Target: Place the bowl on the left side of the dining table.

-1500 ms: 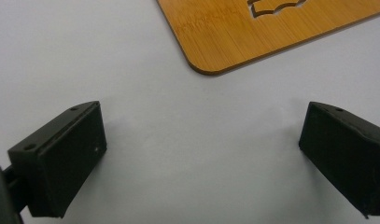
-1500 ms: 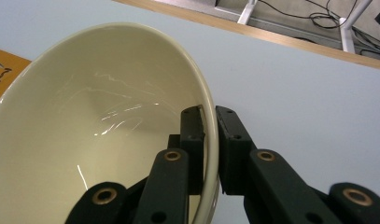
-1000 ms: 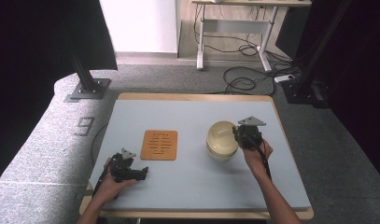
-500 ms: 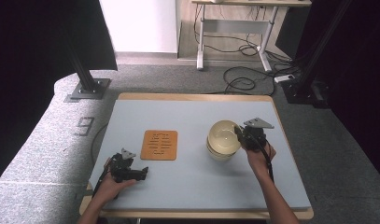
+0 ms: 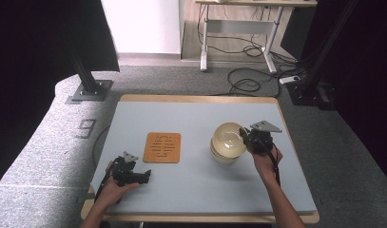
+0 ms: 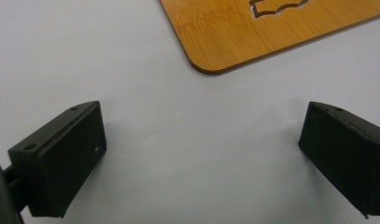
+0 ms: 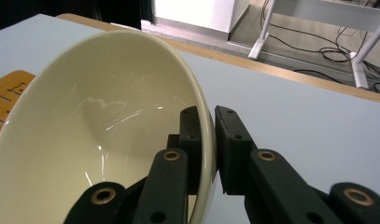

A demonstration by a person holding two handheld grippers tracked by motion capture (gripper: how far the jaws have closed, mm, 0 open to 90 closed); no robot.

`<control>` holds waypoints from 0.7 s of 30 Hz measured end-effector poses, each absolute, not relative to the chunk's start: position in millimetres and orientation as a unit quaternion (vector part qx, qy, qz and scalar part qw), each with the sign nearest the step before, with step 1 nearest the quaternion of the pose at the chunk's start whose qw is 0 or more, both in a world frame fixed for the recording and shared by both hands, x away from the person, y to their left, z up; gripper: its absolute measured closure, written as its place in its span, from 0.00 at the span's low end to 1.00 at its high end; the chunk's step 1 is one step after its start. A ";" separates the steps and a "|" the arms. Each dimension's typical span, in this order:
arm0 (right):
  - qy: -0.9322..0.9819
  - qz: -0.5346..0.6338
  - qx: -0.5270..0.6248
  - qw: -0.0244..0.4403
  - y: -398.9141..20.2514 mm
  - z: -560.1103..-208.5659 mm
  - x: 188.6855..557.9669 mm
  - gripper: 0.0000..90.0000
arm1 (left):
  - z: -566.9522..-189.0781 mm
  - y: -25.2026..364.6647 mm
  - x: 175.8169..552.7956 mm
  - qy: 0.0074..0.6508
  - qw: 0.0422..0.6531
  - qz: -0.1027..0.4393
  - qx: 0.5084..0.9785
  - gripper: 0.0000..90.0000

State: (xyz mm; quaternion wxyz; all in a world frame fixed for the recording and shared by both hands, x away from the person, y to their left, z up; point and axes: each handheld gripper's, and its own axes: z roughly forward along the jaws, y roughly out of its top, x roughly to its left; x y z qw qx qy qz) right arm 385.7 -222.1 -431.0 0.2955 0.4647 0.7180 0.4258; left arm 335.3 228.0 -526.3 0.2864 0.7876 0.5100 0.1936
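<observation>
The right tool [image 5: 247, 137] was clamped on the rim of a cream bowl [image 5: 227, 140], one jaw inside and one outside, as the right gripper view made plain [image 7: 207, 140]. In the high view that bowl sat right of centre in the frame, tilted, above what looked like a second bowl [image 5: 223, 157] beneath it on the tabletop [image 5: 200, 118]. So the grasp seemed done, while carrying the bowl, probably to the wooden mat [image 5: 162, 147] left of centre, was left to do. The left tool [image 5: 144, 176] rested at lower left, jaws wide apart and empty, near the mat's corner [image 6: 271, 32]. Whether the bowl was fully clear of the one below was hard to make out.
</observation>
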 end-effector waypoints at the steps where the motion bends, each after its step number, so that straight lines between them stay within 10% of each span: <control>1: 0.718 0.427 0.464 0.295 -222.9 -430.5 385.4 0.91 | -526.3 227.9 335.2 0.510 0.286 0.194 0.787 0.01; 21: 0.707 0.450 0.464 0.288 -229.7 -423.5 377.6 0.90 | -526.4 227.7 333.6 0.513 0.285 0.198 0.785 0.01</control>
